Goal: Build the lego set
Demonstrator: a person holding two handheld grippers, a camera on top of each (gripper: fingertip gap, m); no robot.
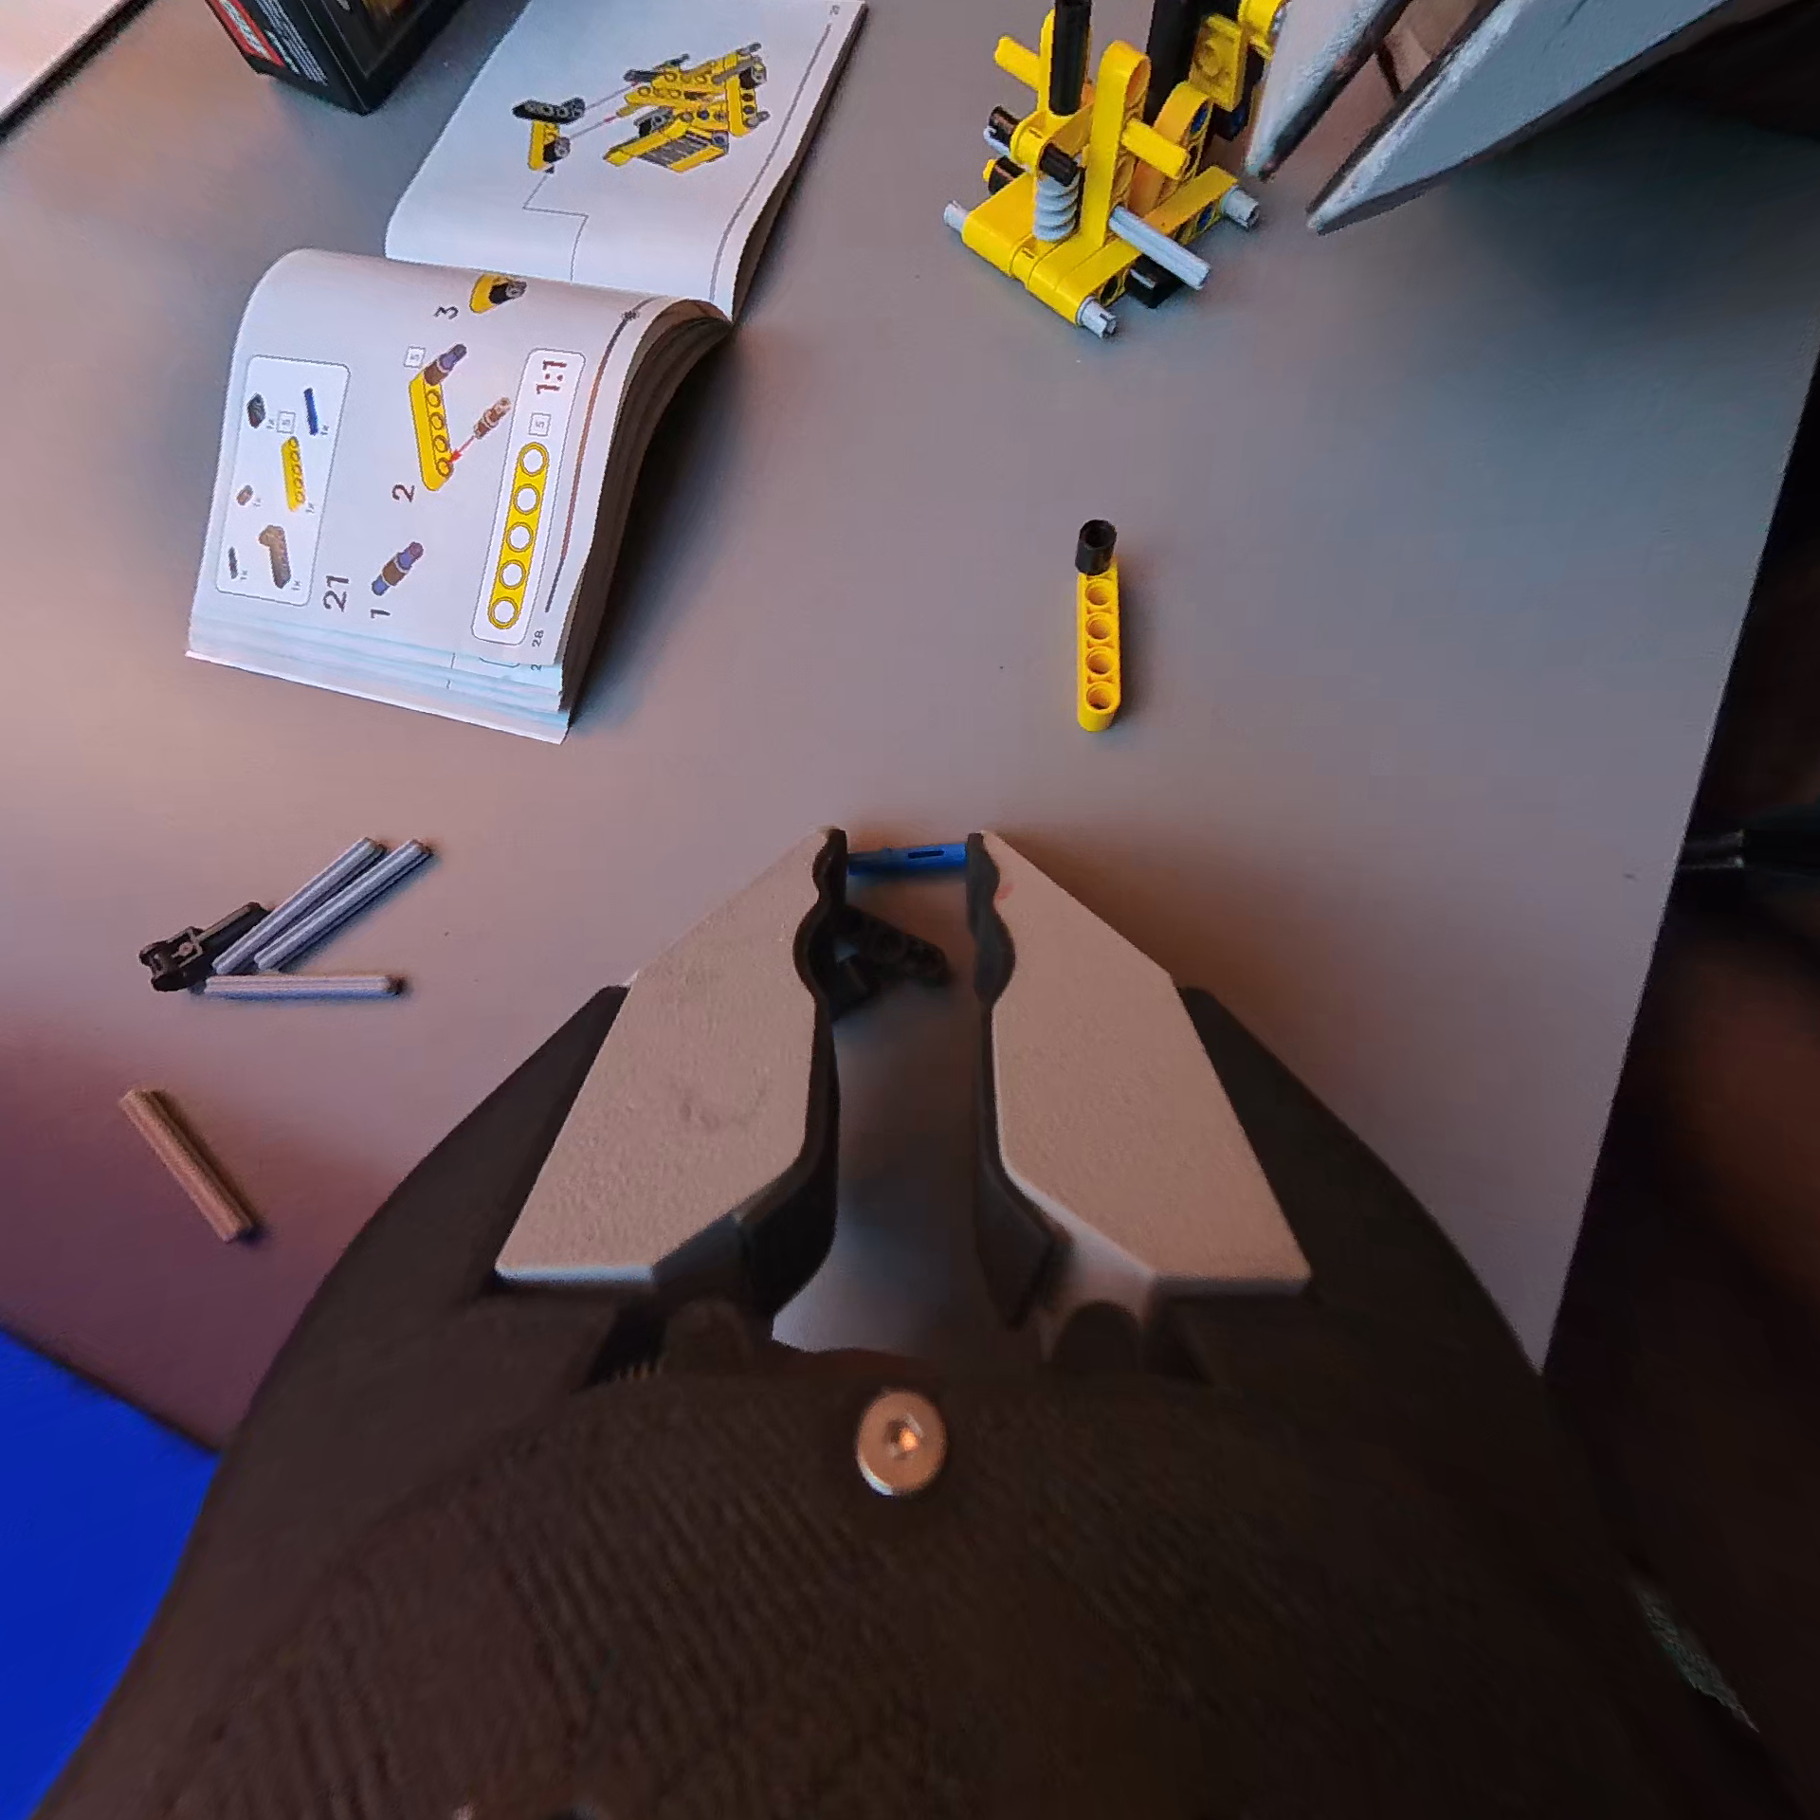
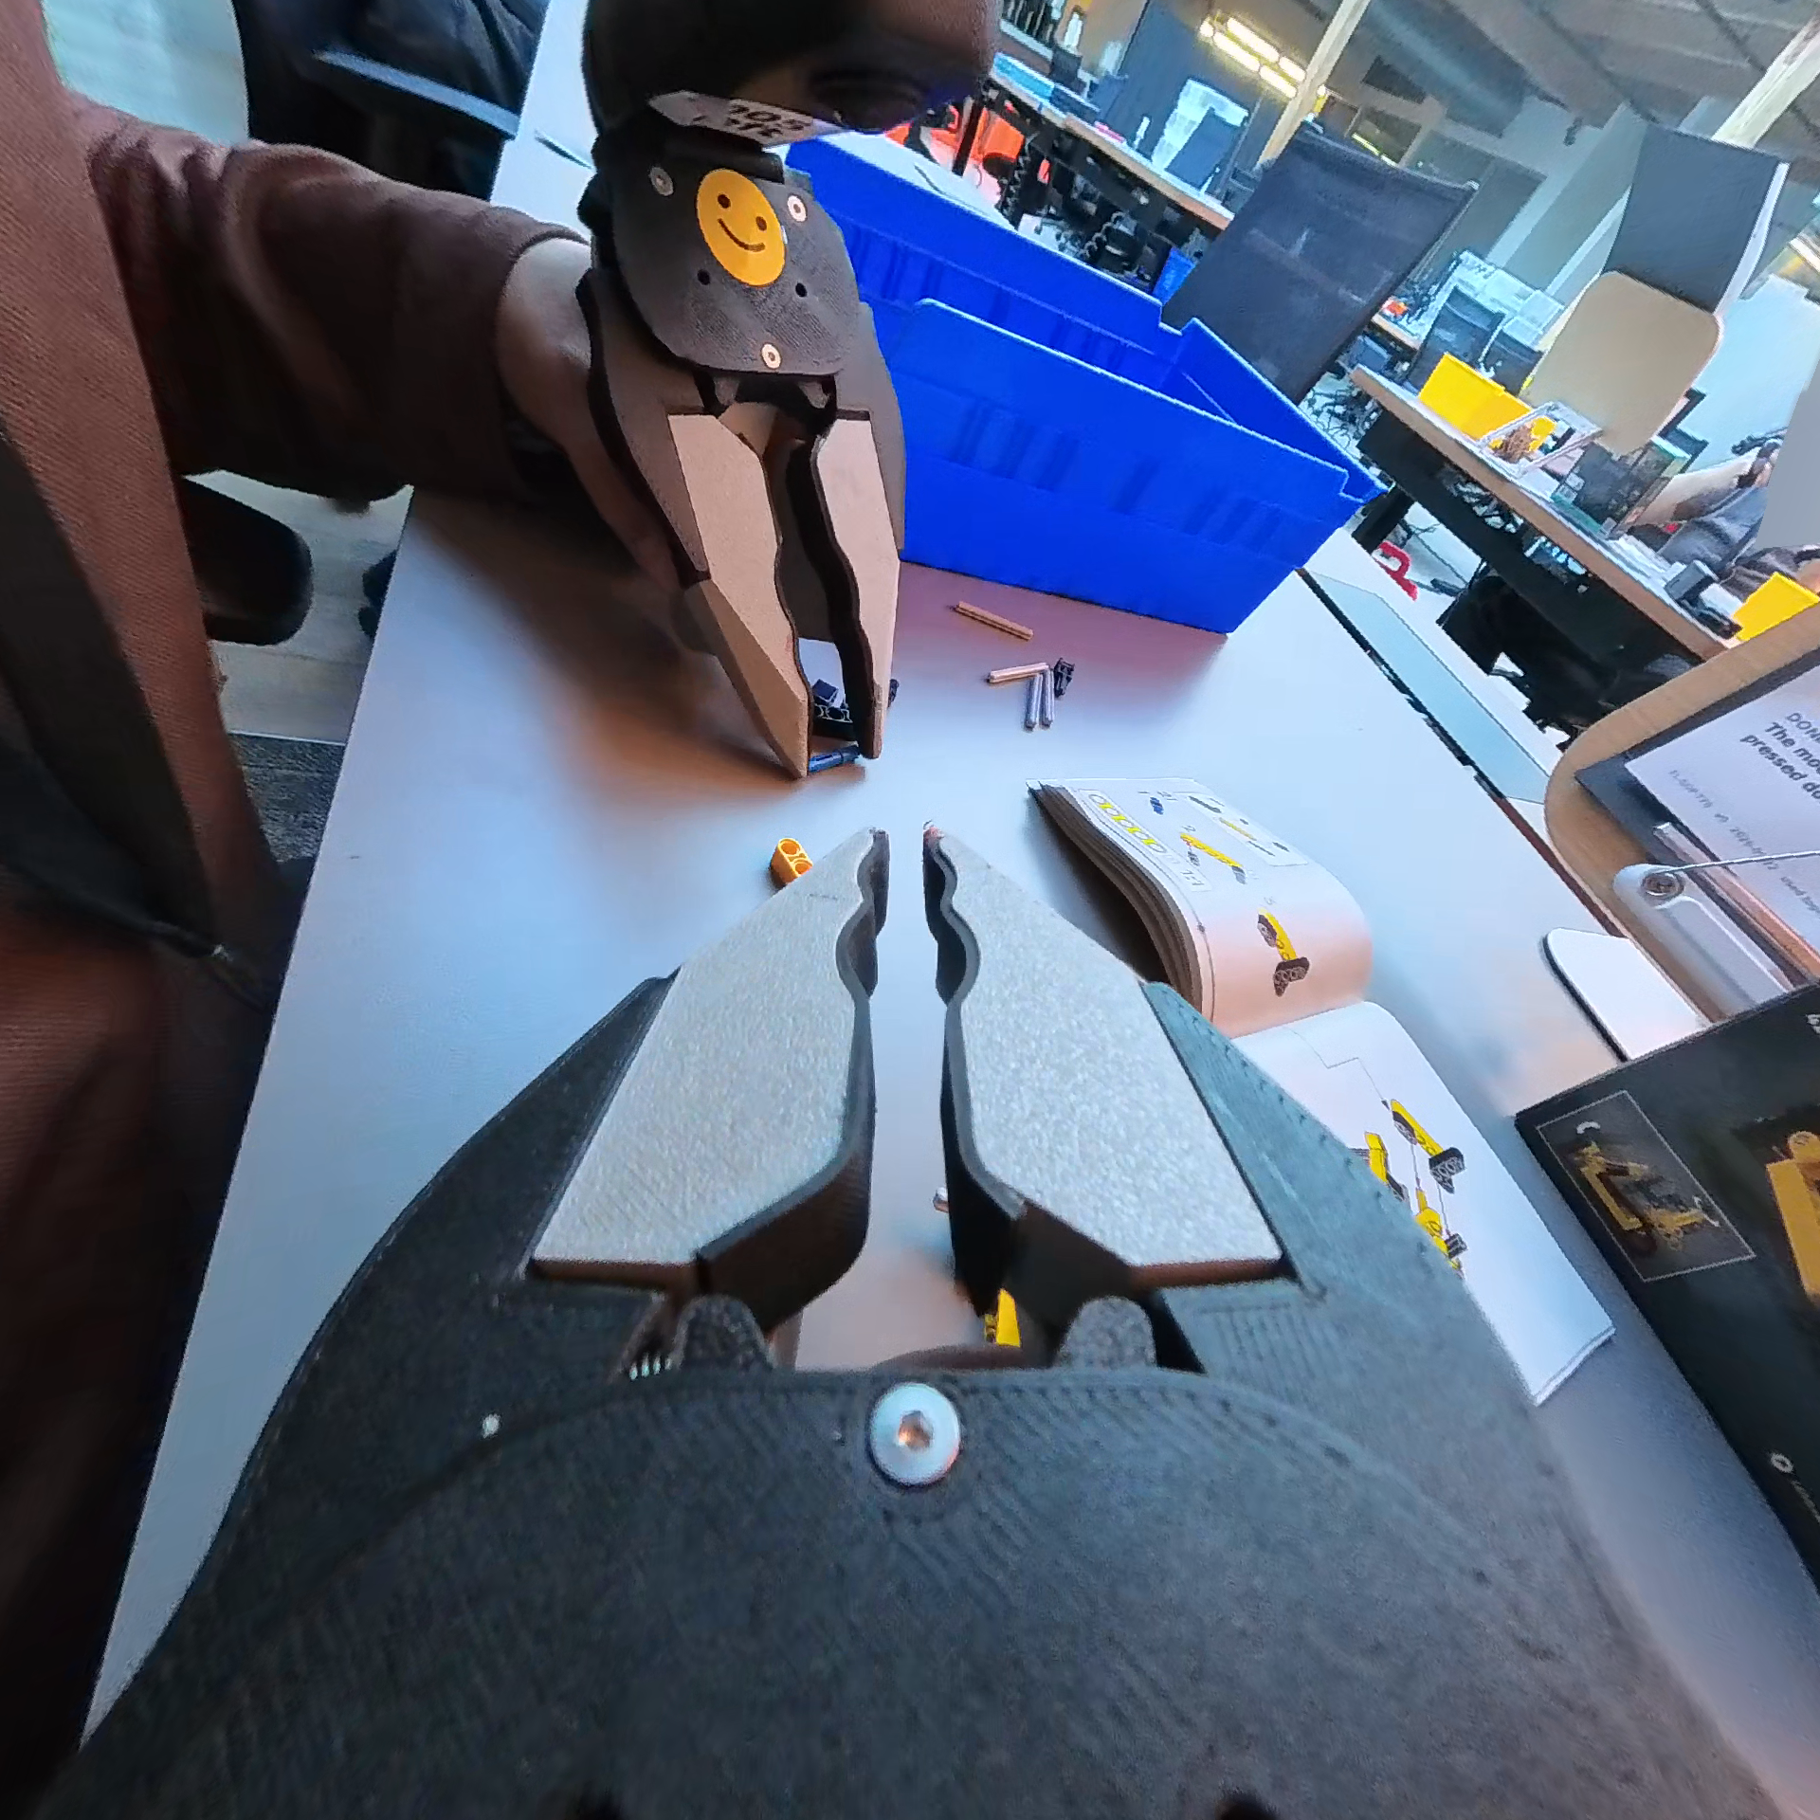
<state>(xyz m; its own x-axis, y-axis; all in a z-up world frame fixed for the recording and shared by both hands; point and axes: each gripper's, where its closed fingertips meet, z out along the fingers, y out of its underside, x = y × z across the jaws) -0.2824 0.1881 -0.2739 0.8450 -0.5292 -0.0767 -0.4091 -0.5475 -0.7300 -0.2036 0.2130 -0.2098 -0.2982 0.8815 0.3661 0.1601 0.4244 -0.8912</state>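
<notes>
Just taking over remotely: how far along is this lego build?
Done: a yellow sub-assembly stands upright at the table's far side, and a yellow beam already carries a black piece at one end. In hand: the left gripper brackets a blue pin on the table; whether it grips is unclear. The right gripper is nearly closed, empty. Left: grey axles and a tan axle lie loose.

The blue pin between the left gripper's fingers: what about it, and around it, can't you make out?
- Blue pin, left wrist view: ends hidden behind fingertips; gripped or not, unclear.
- Black piece: shape shadowed between the fingers.
- Yellow beam, right wrist view: mostly hidden by the right gripper.
</notes>
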